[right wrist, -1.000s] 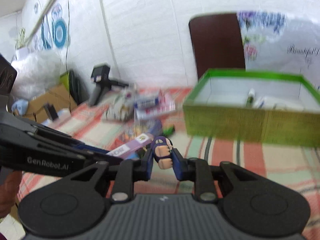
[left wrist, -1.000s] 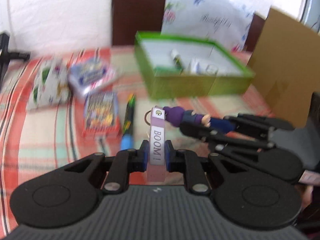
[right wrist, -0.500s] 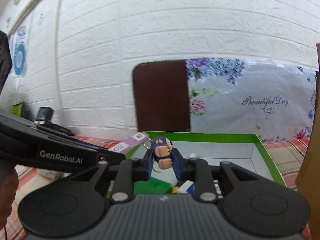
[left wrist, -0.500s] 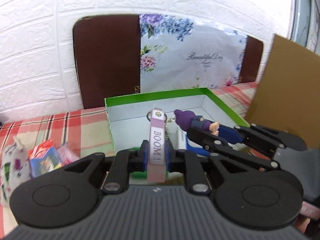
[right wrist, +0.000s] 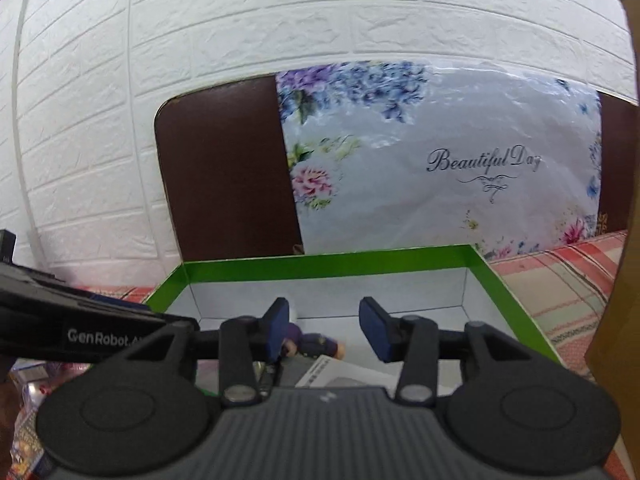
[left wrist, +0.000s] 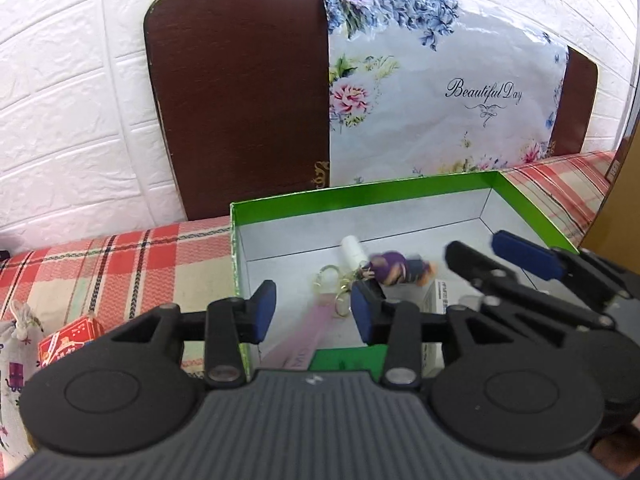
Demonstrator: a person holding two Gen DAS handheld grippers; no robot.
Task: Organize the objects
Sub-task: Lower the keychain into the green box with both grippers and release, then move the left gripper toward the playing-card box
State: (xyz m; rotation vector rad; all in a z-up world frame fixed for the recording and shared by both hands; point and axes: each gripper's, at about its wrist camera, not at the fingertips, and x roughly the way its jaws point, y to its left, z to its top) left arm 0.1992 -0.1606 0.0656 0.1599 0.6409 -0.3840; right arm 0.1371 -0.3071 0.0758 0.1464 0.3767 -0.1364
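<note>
Both hand-held grippers hang over an open green box [left wrist: 400,191], fingers spread and holding nothing: the left gripper [left wrist: 310,312] shows a wide gap between its blue pads [left wrist: 265,312], and the right gripper [right wrist: 327,330] is parted just as widely in its own wrist view. Seen from the left wrist, the right gripper [left wrist: 508,254] reaches in from the right above the box, its two fingers apart. Inside the box, on the white floor, a small purple figure [left wrist: 394,269] lies blurred on its side, with a pink keychain tag [left wrist: 298,344] and its metal rings [left wrist: 326,280] just beside it and also blurred; whether the tag has settled on the floor cannot be told. A little white tube [left wrist: 352,251] lies near the figure's head, and a white carton [left wrist: 434,302] sits at the box's near right. From the right wrist, the purple figure [right wrist: 316,343] shows between and below the spread fingers. The box rests on a red plaid cloth [left wrist: 120,264], where a red card pack [left wrist: 70,342] and a printed fabric pouch [left wrist: 16,340] lie to the left. Behind stand a brown panel [left wrist: 240,92] and a floral "Beautiful Day" bag [left wrist: 444,100] against a white brick wall [right wrist: 280,20].
</note>
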